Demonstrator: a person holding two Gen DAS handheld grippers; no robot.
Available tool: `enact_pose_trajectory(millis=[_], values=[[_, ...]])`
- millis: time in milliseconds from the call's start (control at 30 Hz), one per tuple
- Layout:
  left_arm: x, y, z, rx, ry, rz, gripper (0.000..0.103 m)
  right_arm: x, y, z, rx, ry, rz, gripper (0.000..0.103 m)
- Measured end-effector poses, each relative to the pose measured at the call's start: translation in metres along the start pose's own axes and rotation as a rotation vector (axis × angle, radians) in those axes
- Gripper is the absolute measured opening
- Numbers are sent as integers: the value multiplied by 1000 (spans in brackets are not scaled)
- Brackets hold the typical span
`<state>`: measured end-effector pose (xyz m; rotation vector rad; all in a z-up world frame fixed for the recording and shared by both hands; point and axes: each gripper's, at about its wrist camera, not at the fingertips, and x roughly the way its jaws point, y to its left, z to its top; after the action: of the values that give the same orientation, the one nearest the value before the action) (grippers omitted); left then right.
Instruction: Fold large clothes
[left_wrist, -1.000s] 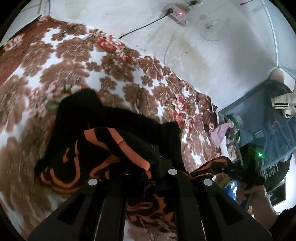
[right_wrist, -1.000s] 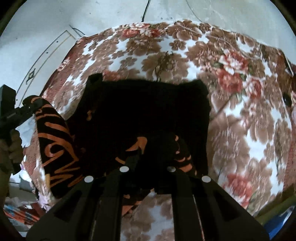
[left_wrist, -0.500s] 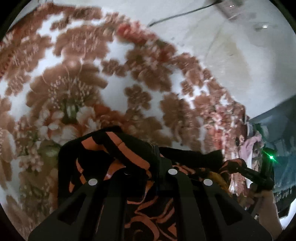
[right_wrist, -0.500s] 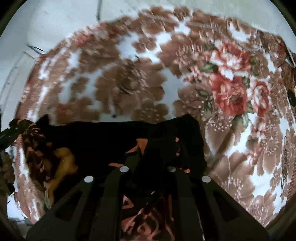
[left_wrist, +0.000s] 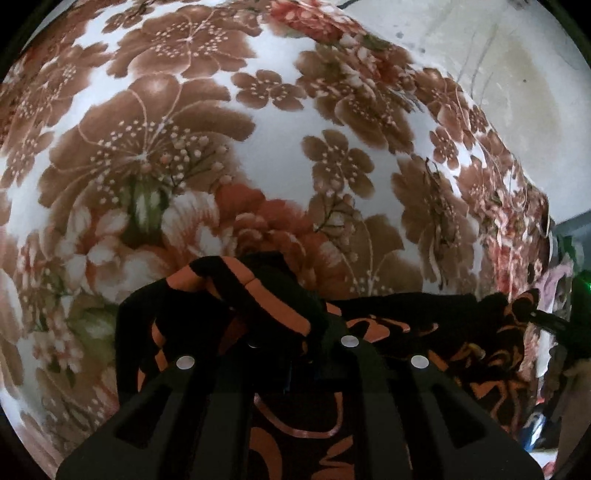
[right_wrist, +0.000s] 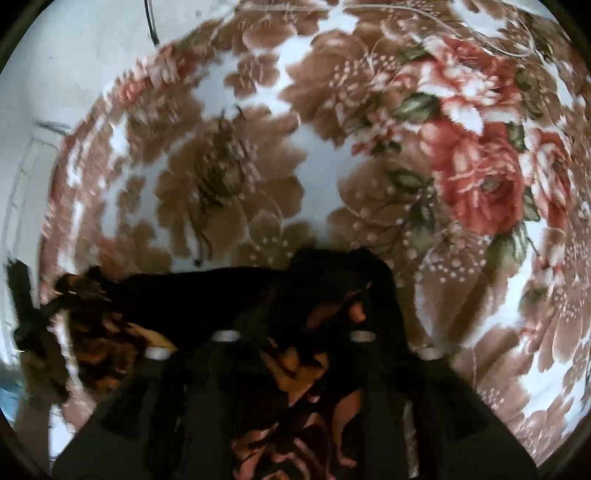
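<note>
Garment (left_wrist: 436, 325), black with orange print, lies low on the floral blanket (left_wrist: 207, 122), its folded edge running left to right along the near part of both wrist views. Left gripper (left_wrist: 295, 343) is nearly closed, jaws just beginning to part, with a bunched orange-striped corner of fabric pinched at the tips. Right gripper (right_wrist: 293, 338) jaws are opening; cloth sits between them, loose rather than pinched. In the left view the right gripper's tip shows at the far right end of the cloth.

Step, as judged: end of a fold-over, edge carried across and laid down, release under way. Right side is letting go ahead of the left.

Next move calls for the left jaws to open fully, then both grippers to lift clear without dragging the top layer. Risk: fabric snags on a fingertip and pulls the fold open. After that, a regrip for the next fold seems likely; how many folds remain can't be told from here.
</note>
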<state>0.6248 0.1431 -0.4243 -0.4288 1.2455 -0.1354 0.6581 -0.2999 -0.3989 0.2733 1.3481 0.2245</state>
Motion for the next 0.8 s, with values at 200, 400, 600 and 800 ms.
enact_pose_trajectory(millis=[200, 400, 600, 800], values=[[-47, 2, -2, 11, -22, -23, 60, -71, -11, -12, -187, -208, -259, 98], [-89, 9, -21, 190, -132, 158, 80, -41, -29, -53, -323, -196, -294, 98], [-75, 27, -37, 343, -118, 316, 80, -1, -19, -84, -457, -207, -331, 98], [-52, 17, -33, 435, -116, 267, 80, 14, 4, -63, -497, -221, -318, 96]])
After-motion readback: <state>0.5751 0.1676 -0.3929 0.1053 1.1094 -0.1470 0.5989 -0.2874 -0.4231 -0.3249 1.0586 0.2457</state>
